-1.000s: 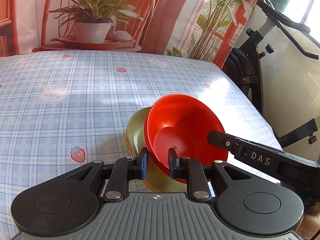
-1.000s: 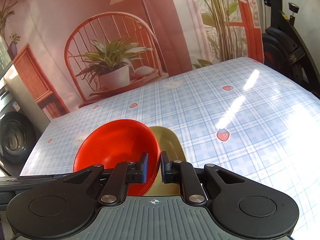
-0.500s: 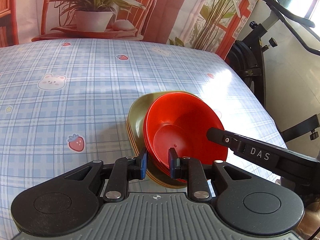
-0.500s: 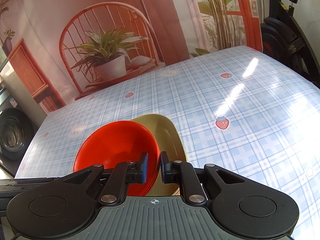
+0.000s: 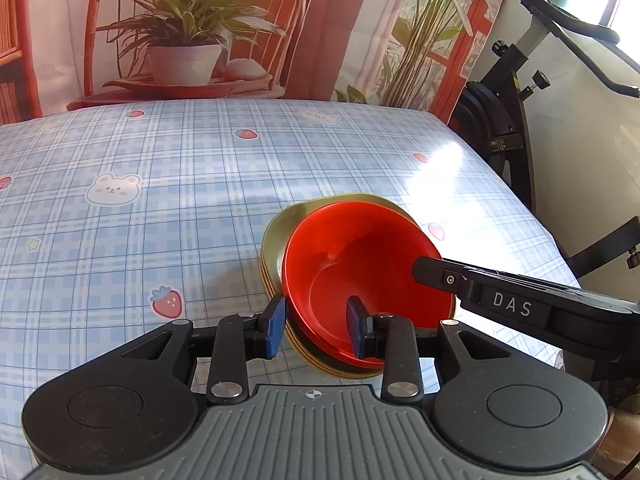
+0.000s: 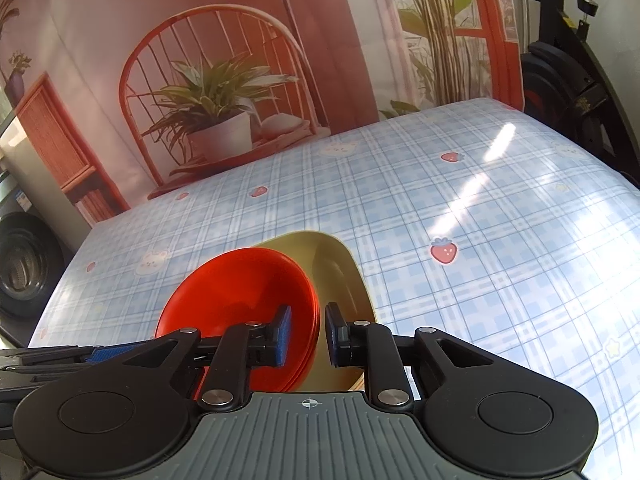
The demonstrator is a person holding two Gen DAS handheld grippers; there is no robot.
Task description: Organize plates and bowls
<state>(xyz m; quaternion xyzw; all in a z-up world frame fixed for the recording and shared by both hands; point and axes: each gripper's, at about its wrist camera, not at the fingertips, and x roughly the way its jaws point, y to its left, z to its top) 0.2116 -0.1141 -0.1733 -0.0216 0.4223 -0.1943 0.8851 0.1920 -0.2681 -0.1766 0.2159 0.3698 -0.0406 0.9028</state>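
A stack of red bowls (image 5: 360, 268) sits in an olive-green dish (image 5: 276, 236) on the checked tablecloth. My left gripper (image 5: 316, 328) straddles the bowls' near rim; its jaws stand open with a gap on either side of the rim. In the right wrist view the red bowls (image 6: 240, 292) and the green dish (image 6: 340, 272) lie just ahead. My right gripper (image 6: 308, 336) straddles the bowls' right rim, jaws a little apart from it. My right gripper's black arm shows across the left wrist view (image 5: 512, 304).
The blue checked tablecloth (image 5: 160, 184) with strawberry and bear prints covers the table. A printed backdrop (image 5: 188, 32) hangs behind it. An exercise bike (image 5: 520, 92) stands beyond the right table edge. A washing machine (image 6: 24, 264) stands at the left.
The stack has come down onto the cloth. Both grippers have opened and let go of the red bowls' rim.
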